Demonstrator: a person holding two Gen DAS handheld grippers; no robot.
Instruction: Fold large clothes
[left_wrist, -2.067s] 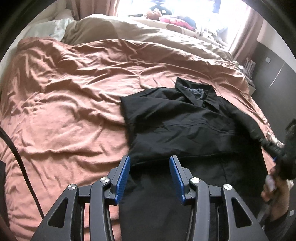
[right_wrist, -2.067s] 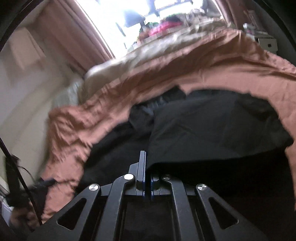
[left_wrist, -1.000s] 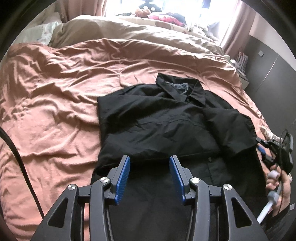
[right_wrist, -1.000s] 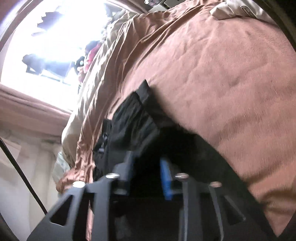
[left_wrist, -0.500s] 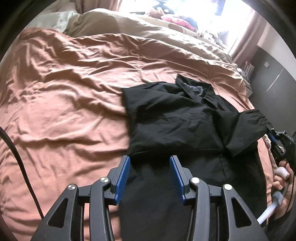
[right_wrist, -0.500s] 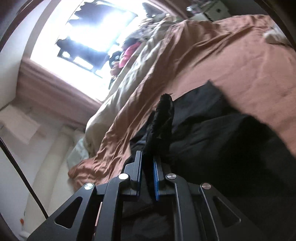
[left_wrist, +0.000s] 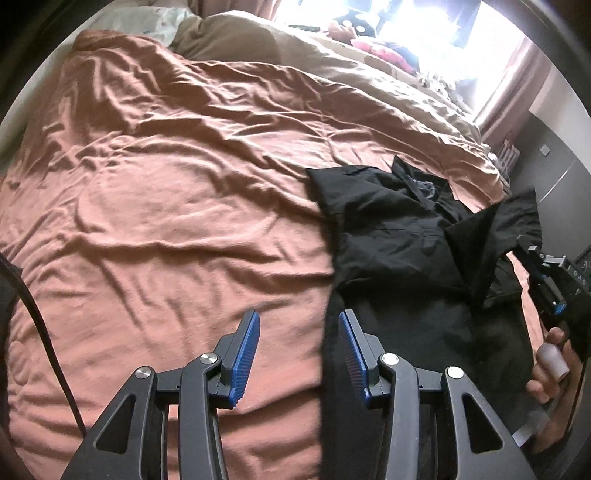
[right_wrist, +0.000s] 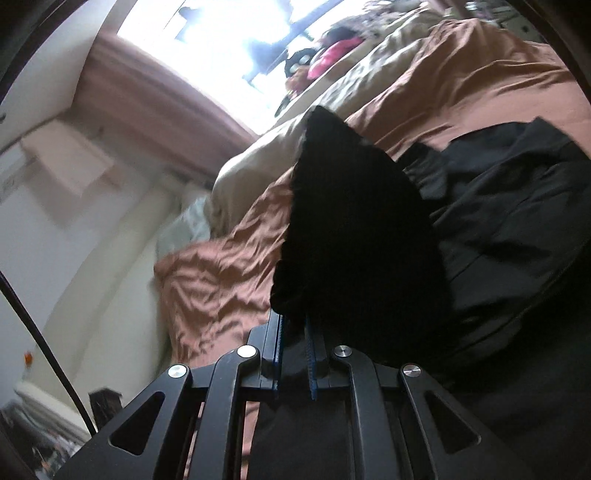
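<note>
A black collared shirt (left_wrist: 391, 236) lies on the rust-brown bedspread (left_wrist: 166, 206), its left side folded in. My left gripper (left_wrist: 299, 332) hovers open over the shirt's left edge, nothing between its blue pads. My right gripper (right_wrist: 293, 332) is shut on the shirt's right sleeve (right_wrist: 354, 229), which stands up lifted in front of the camera. In the left wrist view the right gripper (left_wrist: 532, 254) shows at the right edge, holding that raised sleeve (left_wrist: 495, 232), with a hand (left_wrist: 550, 369) below it.
A beige duvet (left_wrist: 369, 70) and a pillow (left_wrist: 155, 18) lie at the far end of the bed. Soft toys (left_wrist: 376, 48) sit under the bright window. Dark cabinets (left_wrist: 554, 177) stand to the right of the bed. A black cable (left_wrist: 33, 314) hangs at the left.
The right gripper released the sleeve, then shut on it again and lifted it off the shirt. The left gripper, still open, swung left, so the shirt now sits further right in its view.
</note>
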